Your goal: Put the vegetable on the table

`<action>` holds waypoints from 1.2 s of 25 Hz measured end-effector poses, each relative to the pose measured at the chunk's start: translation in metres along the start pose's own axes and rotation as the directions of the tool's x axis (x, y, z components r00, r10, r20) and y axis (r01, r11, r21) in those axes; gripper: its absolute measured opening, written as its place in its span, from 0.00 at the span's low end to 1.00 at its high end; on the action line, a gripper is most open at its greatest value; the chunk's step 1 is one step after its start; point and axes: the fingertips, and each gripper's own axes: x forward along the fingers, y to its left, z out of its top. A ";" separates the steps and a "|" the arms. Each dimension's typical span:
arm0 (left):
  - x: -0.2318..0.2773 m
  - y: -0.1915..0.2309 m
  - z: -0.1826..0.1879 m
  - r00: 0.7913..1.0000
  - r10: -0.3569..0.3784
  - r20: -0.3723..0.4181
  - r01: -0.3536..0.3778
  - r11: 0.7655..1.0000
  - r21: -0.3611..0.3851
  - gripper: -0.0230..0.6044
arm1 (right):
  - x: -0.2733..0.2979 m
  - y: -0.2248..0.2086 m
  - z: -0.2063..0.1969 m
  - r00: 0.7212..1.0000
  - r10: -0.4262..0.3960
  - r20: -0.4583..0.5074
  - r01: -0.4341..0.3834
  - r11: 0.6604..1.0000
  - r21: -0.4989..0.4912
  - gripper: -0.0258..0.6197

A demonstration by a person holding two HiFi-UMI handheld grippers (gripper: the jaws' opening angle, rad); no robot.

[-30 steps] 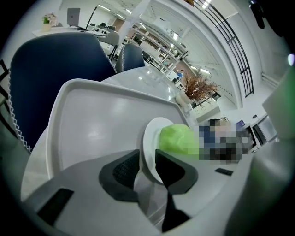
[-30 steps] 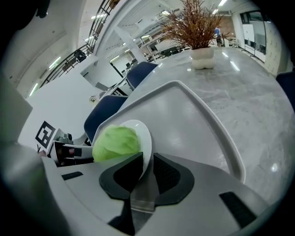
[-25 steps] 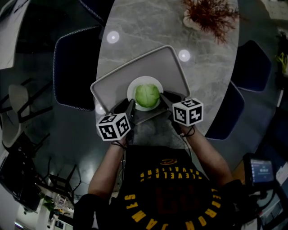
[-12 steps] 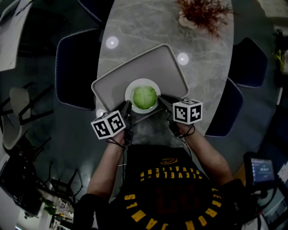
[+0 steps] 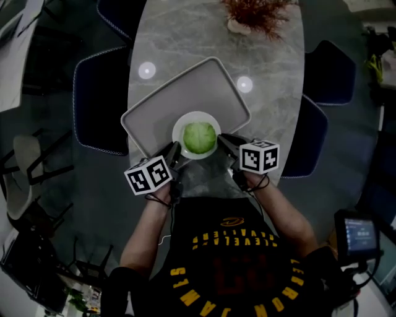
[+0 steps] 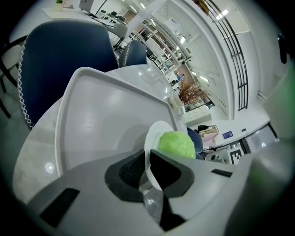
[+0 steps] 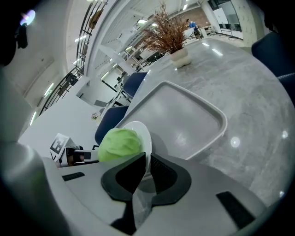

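Observation:
A round green vegetable [image 5: 199, 137] lies on a small white plate [image 5: 185, 121] over the near edge of a grey tray [image 5: 179, 93]. My left gripper [image 5: 175, 150] holds the plate's left rim and my right gripper [image 5: 224, 141] holds its right rim. In the left gripper view the rim of the plate [image 6: 152, 138] stands between the pads of the left gripper [image 6: 148, 166], whose jaws have just been closing on it; the vegetable [image 6: 176, 144] shows beyond. In the right gripper view the right gripper [image 7: 147, 168] pinches the plate [image 7: 144, 133] beside the vegetable [image 7: 119, 144].
The tray lies on an oval marble table [image 5: 272, 68]. A reddish dried plant in a pot [image 5: 250, 15] stands at the far end. Dark blue chairs flank the table at the left [image 5: 99, 99] and the right [image 5: 318, 142].
The left gripper's jaws, wide apart beside the plate a second ago, now clamp its rim. Both grippers and the plate have shifted slightly, and the right gripper has kept its hold.

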 end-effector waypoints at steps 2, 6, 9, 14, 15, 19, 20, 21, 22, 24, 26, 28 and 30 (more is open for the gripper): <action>-0.003 -0.004 -0.009 1.000 -0.015 -0.019 0.015 1.000 0.009 0.10 | -0.010 0.001 -0.009 1.000 0.000 0.022 -0.001 1.000 0.021 0.10; -0.008 -0.014 -0.027 0.998 -0.032 -0.062 0.034 0.998 0.043 0.10 | -0.028 -0.003 -0.029 0.998 -0.014 0.059 0.010 0.998 0.068 0.10; -0.010 -0.021 -0.037 0.996 -0.035 -0.081 0.040 0.997 0.067 0.10 | -0.038 -0.006 -0.038 0.997 -0.018 0.079 0.012 0.996 0.087 0.10; -0.012 -0.035 -0.055 0.995 -0.034 -0.092 0.042 0.995 0.091 0.10 | -0.060 -0.008 -0.052 0.994 -0.004 0.107 -0.007 0.994 0.105 0.10; -0.011 -0.039 -0.059 0.995 -0.033 -0.091 0.042 0.995 0.096 0.10 | -0.064 -0.010 -0.055 0.994 -0.002 0.111 -0.010 0.994 0.109 0.10; -0.007 -0.053 -0.078 0.995 -0.030 -0.092 0.040 0.993 0.112 0.10 | -0.080 -0.025 -0.067 0.993 0.004 0.116 -0.018 0.993 0.118 0.10; -0.006 -0.057 -0.084 0.995 -0.030 -0.094 0.040 0.993 0.112 0.10 | -0.085 -0.029 -0.070 0.993 0.004 0.116 -0.018 0.993 0.119 0.10; -0.003 -0.060 -0.090 0.995 -0.030 -0.098 0.041 0.993 0.109 0.09 | -0.090 -0.034 -0.073 0.993 0.004 0.115 -0.017 0.993 0.119 0.10; 0.000 -0.063 -0.097 0.994 -0.031 -0.102 0.041 0.994 0.104 0.09 | -0.094 -0.038 -0.075 0.993 0.002 0.115 -0.016 0.993 0.118 0.10; 0.006 -0.068 -0.113 0.993 -0.032 -0.114 0.042 0.995 0.091 0.09 | -0.104 -0.049 -0.081 0.993 -0.005 0.114 -0.008 0.993 0.118 0.10; 0.013 -0.074 -0.128 0.991 -0.031 -0.128 0.042 0.995 0.087 0.10 | -0.114 -0.060 -0.088 0.993 -0.014 0.115 0.000 0.992 0.124 0.10; 0.022 -0.079 -0.142 0.990 -0.026 -0.139 0.040 0.995 0.093 0.10 | -0.123 -0.073 -0.096 0.993 -0.026 0.118 0.010 0.991 0.134 0.10; 0.032 -0.084 -0.155 0.988 -0.022 -0.152 0.038 0.994 0.107 0.10 | -0.131 -0.086 -0.105 0.992 -0.044 0.121 0.027 0.990 0.141 0.10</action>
